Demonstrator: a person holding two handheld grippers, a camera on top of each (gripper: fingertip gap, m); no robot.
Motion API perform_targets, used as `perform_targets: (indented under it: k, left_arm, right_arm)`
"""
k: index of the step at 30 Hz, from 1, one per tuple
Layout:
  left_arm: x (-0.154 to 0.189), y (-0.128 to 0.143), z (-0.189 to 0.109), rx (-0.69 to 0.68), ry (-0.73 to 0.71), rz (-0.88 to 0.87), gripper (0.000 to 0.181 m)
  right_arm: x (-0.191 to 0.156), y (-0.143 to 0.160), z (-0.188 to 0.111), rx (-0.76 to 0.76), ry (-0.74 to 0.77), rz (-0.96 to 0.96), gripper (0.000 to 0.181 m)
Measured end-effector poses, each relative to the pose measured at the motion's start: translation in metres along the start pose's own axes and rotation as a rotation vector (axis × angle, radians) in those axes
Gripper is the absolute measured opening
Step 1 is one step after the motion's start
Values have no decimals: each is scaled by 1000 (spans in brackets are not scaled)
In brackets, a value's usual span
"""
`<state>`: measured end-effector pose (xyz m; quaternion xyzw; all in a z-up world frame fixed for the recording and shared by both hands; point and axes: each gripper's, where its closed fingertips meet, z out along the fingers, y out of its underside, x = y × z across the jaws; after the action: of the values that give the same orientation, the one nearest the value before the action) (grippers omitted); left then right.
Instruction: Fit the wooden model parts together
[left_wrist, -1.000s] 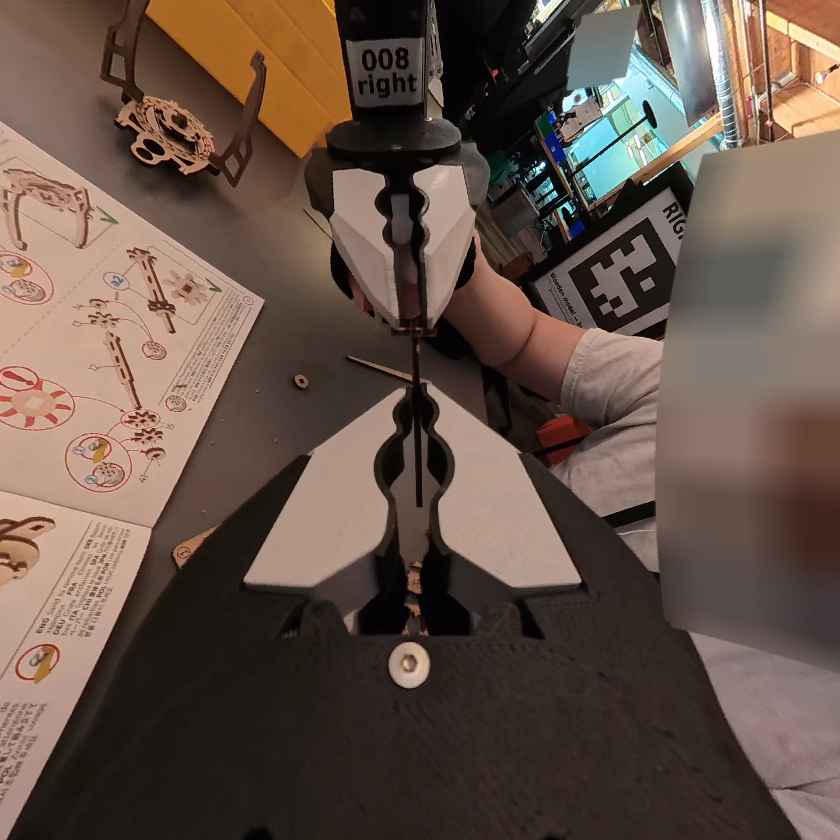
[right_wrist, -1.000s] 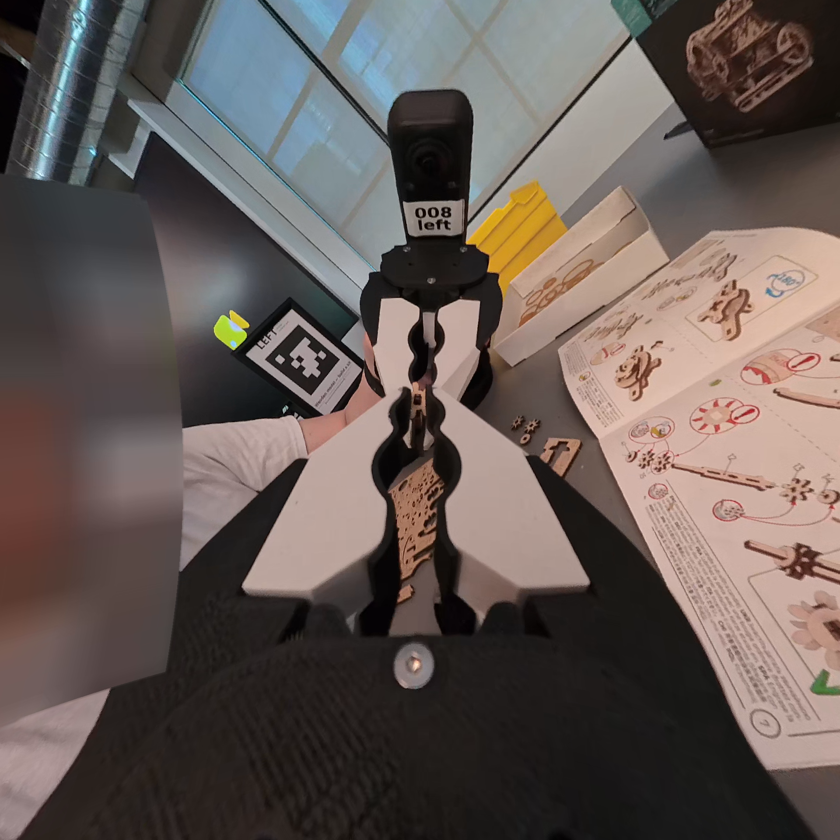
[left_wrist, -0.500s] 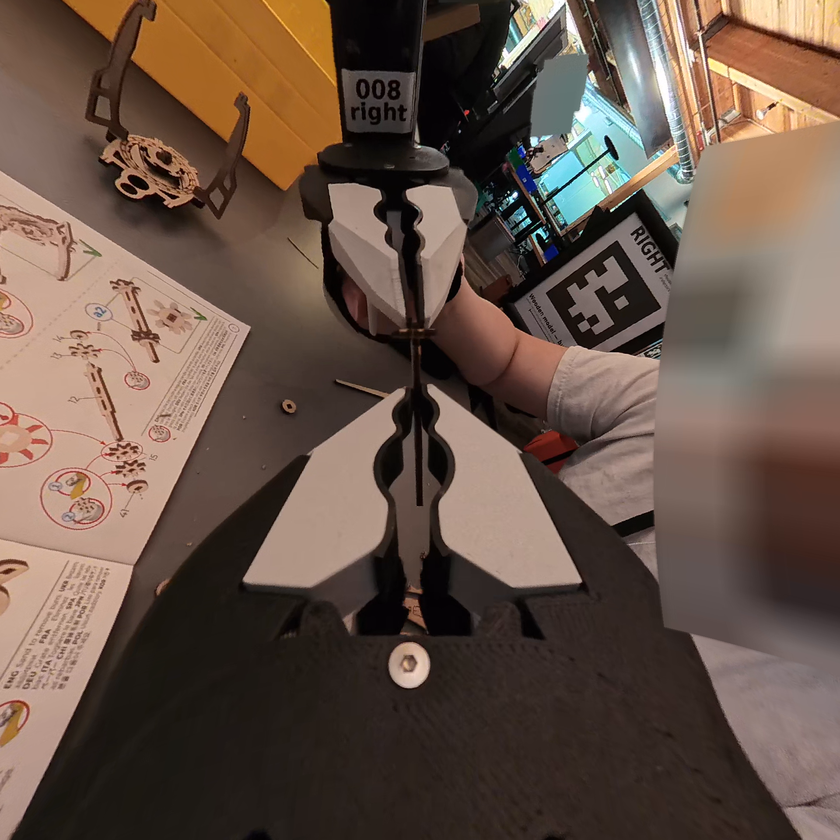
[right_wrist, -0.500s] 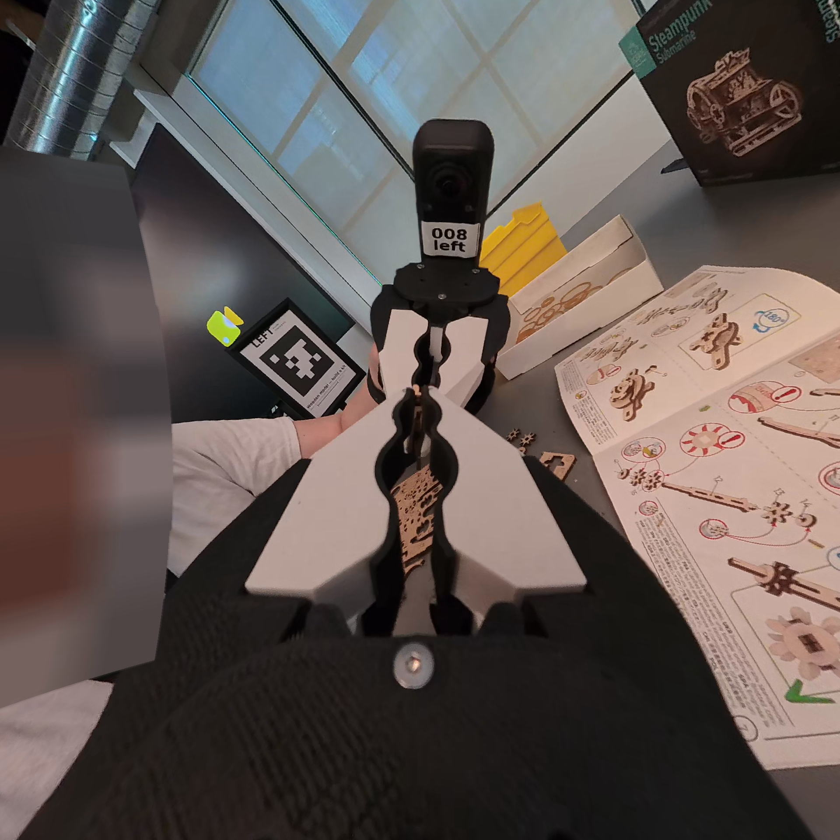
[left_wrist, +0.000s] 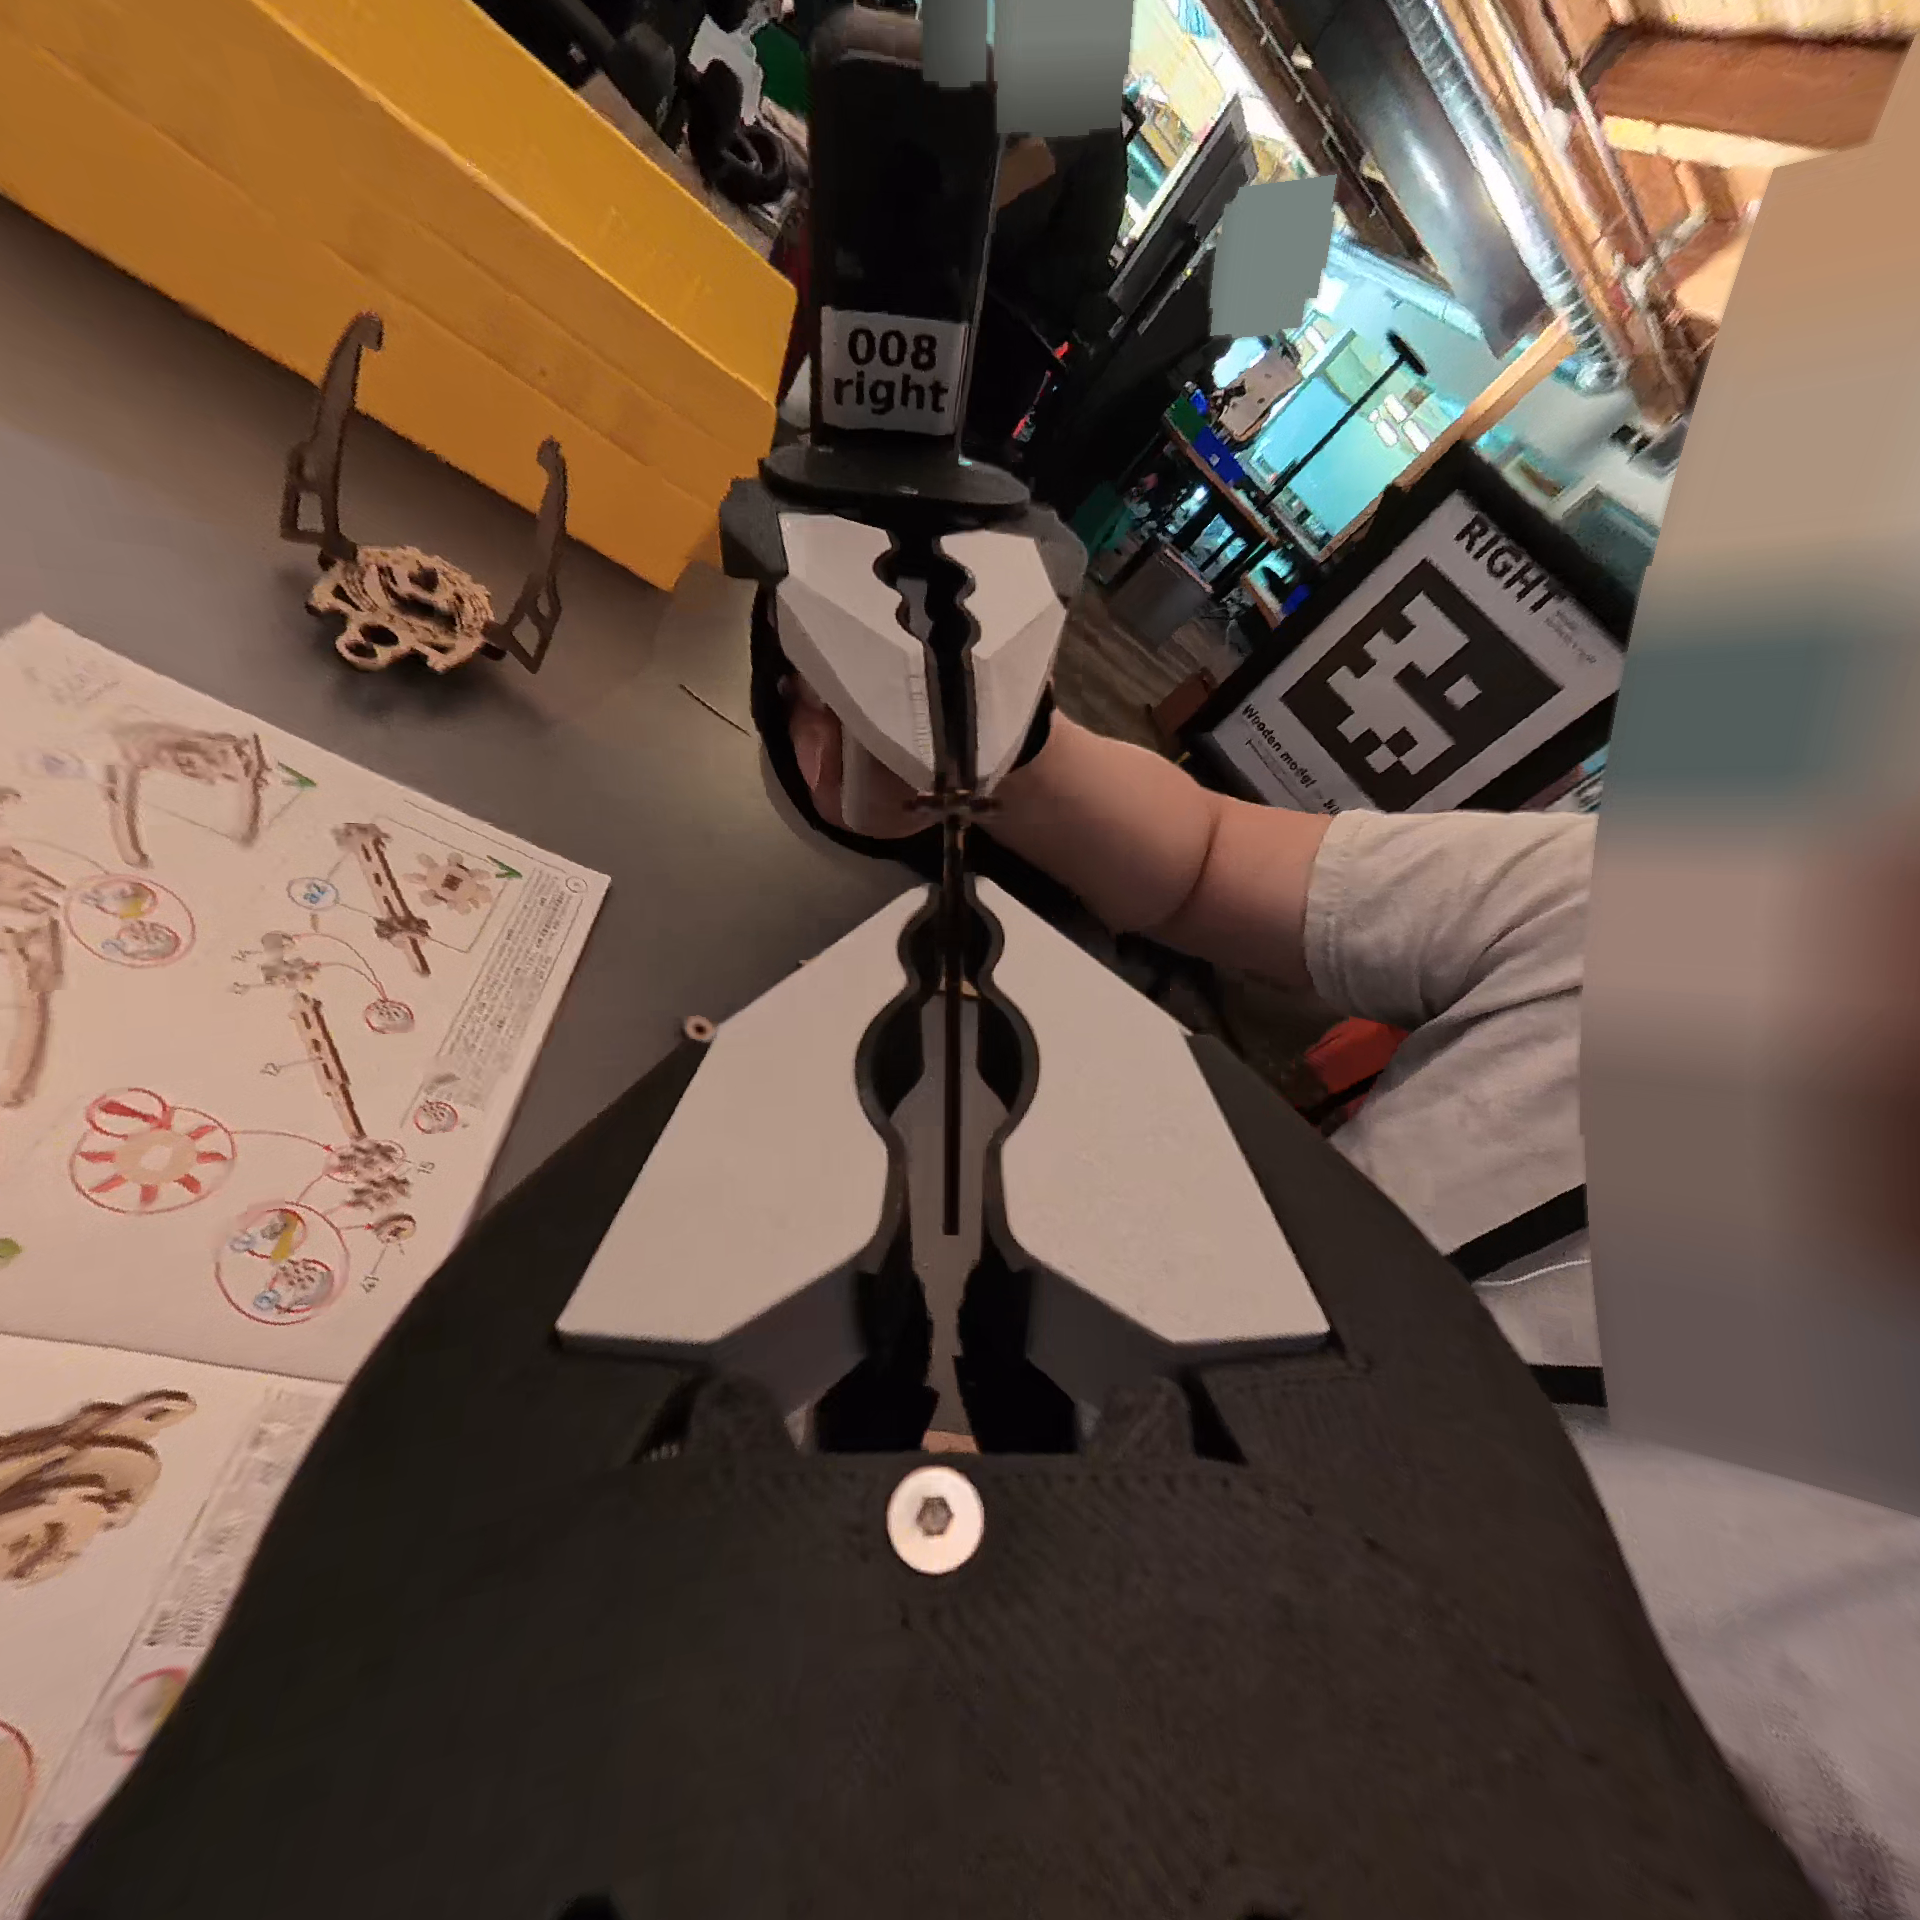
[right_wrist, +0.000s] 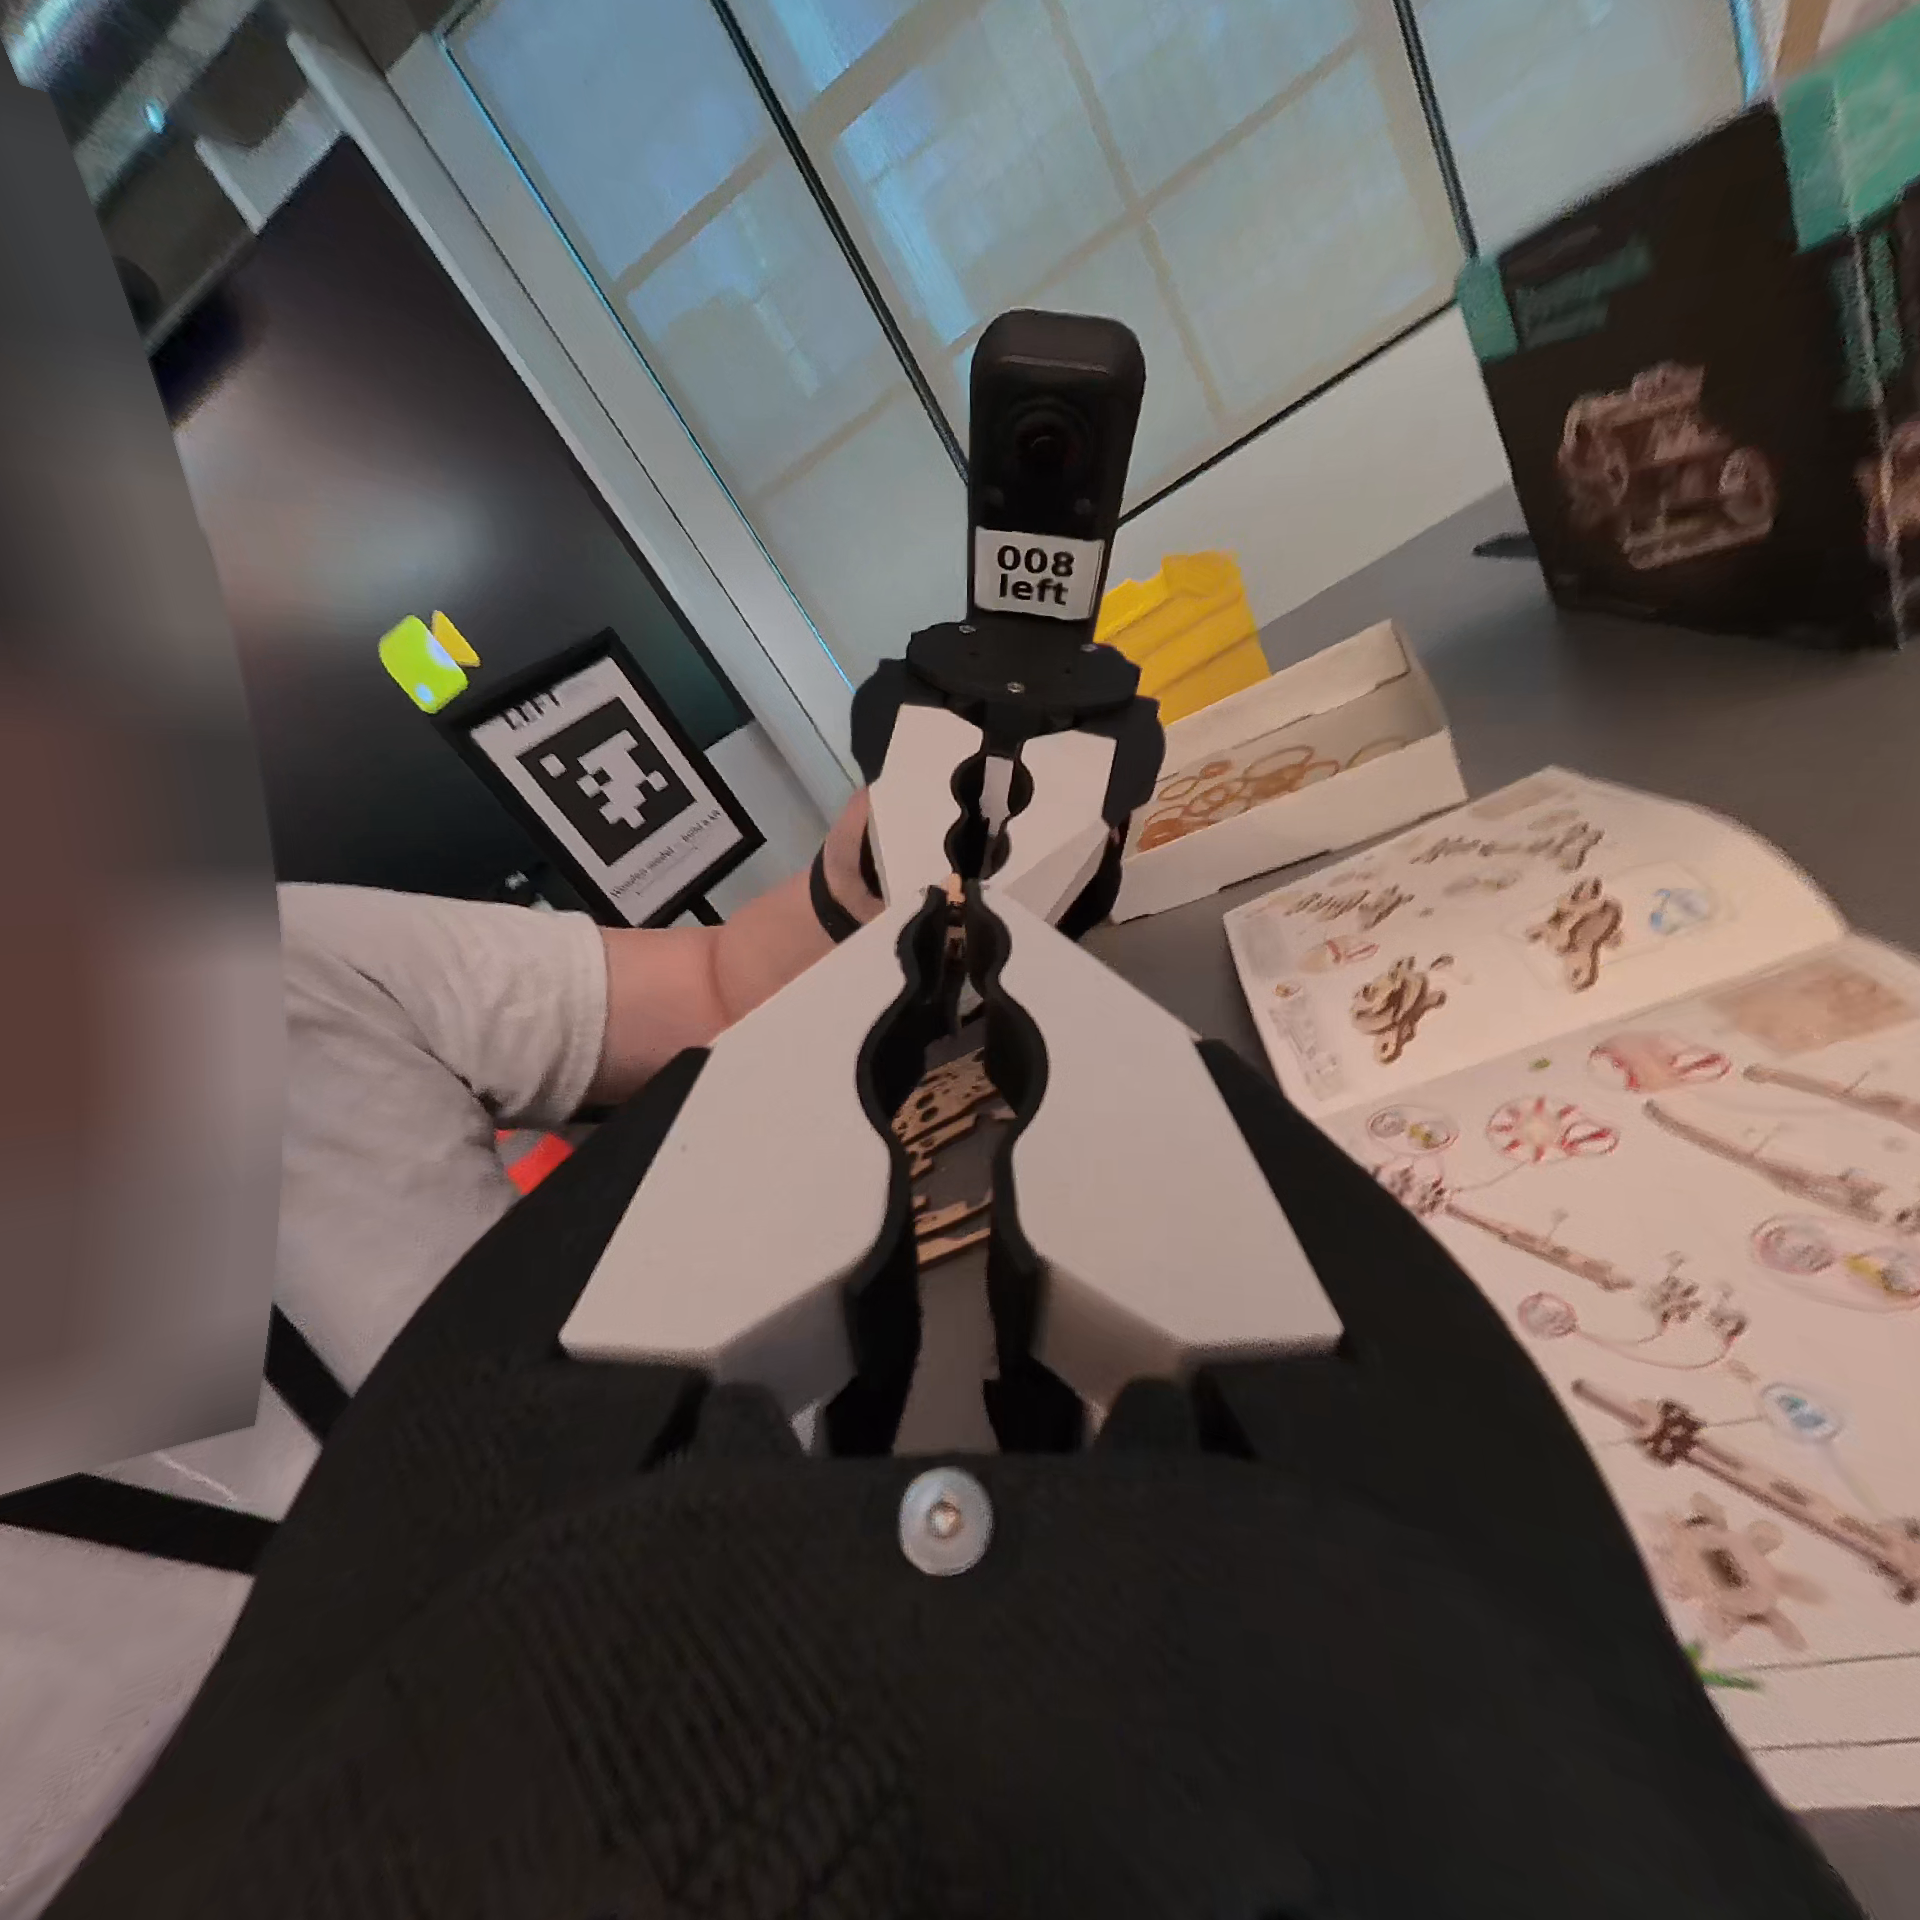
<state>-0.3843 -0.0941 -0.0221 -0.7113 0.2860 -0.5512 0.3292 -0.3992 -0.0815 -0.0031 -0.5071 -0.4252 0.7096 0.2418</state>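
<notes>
A: What lies around the two grippers?

B: On the grey table (left_wrist: 644, 748), an open instruction booklet (left_wrist: 260, 987) with drawings of parts is spread to one side. Past it stands a half-built wooden assembly (left_wrist: 410, 603) with two dark curved arms sticking up, and behind that a yellow box (left_wrist: 416, 260). In the right wrist view a white tray (right_wrist: 1299, 769) of wooden sheets sits beyond the booklet, and a dark kit box (right_wrist: 1683, 436) stands at the far edge. Framed marker cards (left_wrist: 1413, 665) stand near the person, whose sleeve (left_wrist: 1455, 935) and forearm reach in from the side.

A: Anything in the way?

B: A tiny wooden ring (left_wrist: 698, 1028) lies loose on the table just beside the left gripper (left_wrist: 951, 899). Otherwise each gripper mostly blocks the view of the other's tips.

A: And the piece itself?

B: A thin dark wooden strip (left_wrist: 950, 1091), seen edge-on, is clamped between the left gripper's closed fingers and runs forward, off the table, to the right gripper (left_wrist: 951, 779). A small cross-shaped wooden piece (left_wrist: 951, 805) sits on the strip at those tips, which are pressed together around it. Both are too small to tell more

A: From the right wrist view?

B: A pale, perforated wooden sheet (right_wrist: 940, 1132) shows through the gap below the fingers; whether it is held, I cannot tell
</notes>
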Motion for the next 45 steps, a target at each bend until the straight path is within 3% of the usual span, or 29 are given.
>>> perform_targets:
  k: [4, 10, 15, 19, 24, 29, 45]
  left_arm:
    - [15, -17, -9, 29, -101, 351, 0]
    - [51, -38, -27, 115, -254, 877, 0]
    - [73, -46, -36, 145, -357, 1125, 0]
    - [87, -52, -44, 159, -424, 1264, 0]
    - [86, -57, -51, 129, -540, 1376, 0]
    - [74, -56, -47, 56, -626, 1420, 0]
    - [56, -38, -48, -322, -812, 1299, 0]
  right_arm:
    - [-22, -17, -6, 38, 3, -256, 15]
    - [-65, -46, -11, 61, 83, -660, 13]
    - [-95, -49, 15, -232, 196, -1101, 13]
    - [-101, -55, 36, -448, 237, -1305, 11]
    - [-113, -59, 50, -497, 205, -1406, 5]
    - [-105, -48, 44, -509, 230, -1443, 4]
    - [-75, -36, 35, -516, 176, -1354, 6]
